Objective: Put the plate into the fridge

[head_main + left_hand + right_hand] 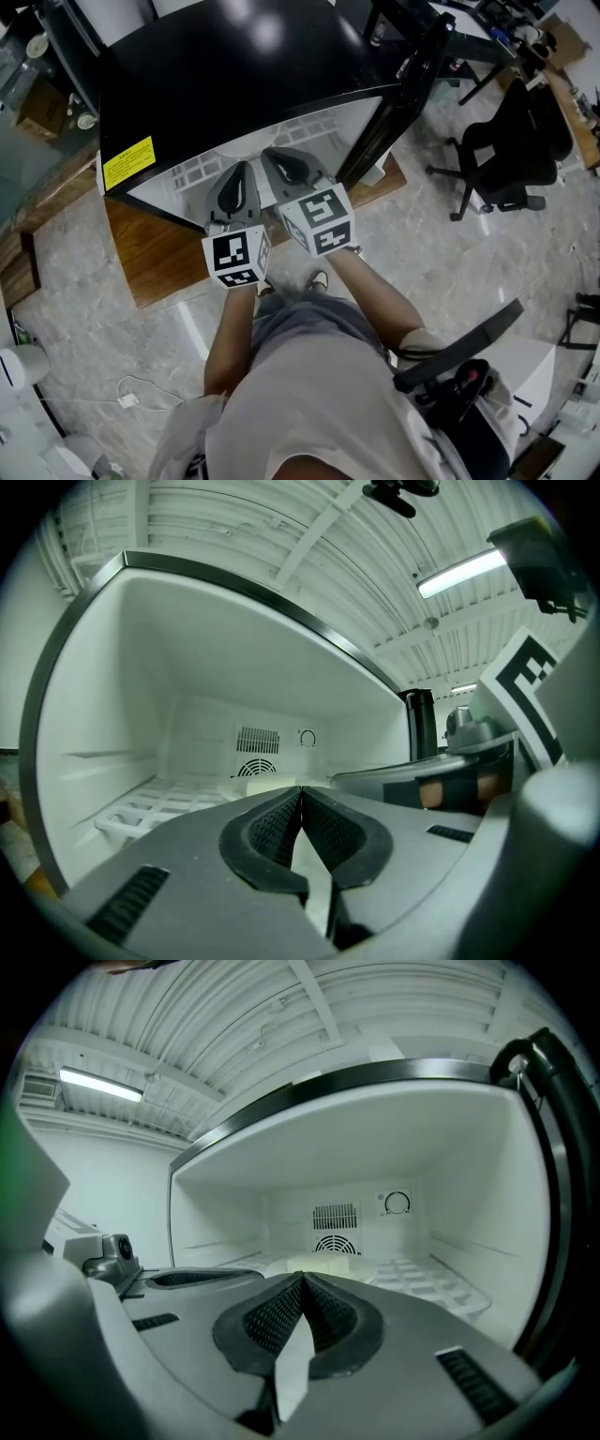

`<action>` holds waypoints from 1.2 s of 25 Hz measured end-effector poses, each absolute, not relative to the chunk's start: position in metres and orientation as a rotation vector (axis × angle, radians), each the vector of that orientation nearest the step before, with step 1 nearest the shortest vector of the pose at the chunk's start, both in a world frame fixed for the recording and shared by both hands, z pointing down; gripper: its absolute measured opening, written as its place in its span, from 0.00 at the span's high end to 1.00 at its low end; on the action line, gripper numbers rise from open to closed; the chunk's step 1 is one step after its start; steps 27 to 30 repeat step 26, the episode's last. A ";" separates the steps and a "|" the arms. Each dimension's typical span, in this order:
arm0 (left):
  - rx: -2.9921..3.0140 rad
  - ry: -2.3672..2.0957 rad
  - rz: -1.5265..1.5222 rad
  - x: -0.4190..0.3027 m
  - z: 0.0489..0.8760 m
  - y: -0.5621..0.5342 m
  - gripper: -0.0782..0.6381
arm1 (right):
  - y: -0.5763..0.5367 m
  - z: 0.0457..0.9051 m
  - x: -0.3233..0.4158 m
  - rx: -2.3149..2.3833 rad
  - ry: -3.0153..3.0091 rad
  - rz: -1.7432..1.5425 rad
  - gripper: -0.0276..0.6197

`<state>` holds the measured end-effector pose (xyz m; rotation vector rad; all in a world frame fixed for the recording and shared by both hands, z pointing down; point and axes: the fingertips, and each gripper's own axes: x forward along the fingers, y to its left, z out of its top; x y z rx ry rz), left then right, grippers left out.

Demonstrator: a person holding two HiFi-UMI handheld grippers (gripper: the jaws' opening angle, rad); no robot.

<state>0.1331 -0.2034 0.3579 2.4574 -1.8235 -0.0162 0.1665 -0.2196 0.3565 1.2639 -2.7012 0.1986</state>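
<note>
Just beyond the tips of the left gripper point(301, 789) and right gripper point(302, 1277), each pressed together on nothing, the pale plate point(323, 1262) lies on the fridge shelf point(431, 1283), and a careless pull-back could clip the fridge rim point(555, 1204) or jolt that plate.

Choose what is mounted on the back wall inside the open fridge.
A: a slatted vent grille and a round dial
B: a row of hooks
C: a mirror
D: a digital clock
A: in the right gripper view the fridge has a vent grille on its white back wall, with a round dial just to the grille's right.
</note>
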 end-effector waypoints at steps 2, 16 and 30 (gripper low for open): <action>2.446 -1.829 -0.028 0.130 0.353 -0.200 0.87 | -0.215 0.352 0.167 1.282 -2.706 0.206 0.93; 2.440 -1.867 0.031 0.119 0.348 -0.178 0.87 | -0.192 0.334 0.179 1.392 -2.683 0.158 0.93; 2.431 -1.873 -0.021 0.127 0.331 -0.149 0.87 | -0.168 0.308 0.203 1.475 -2.650 0.014 0.93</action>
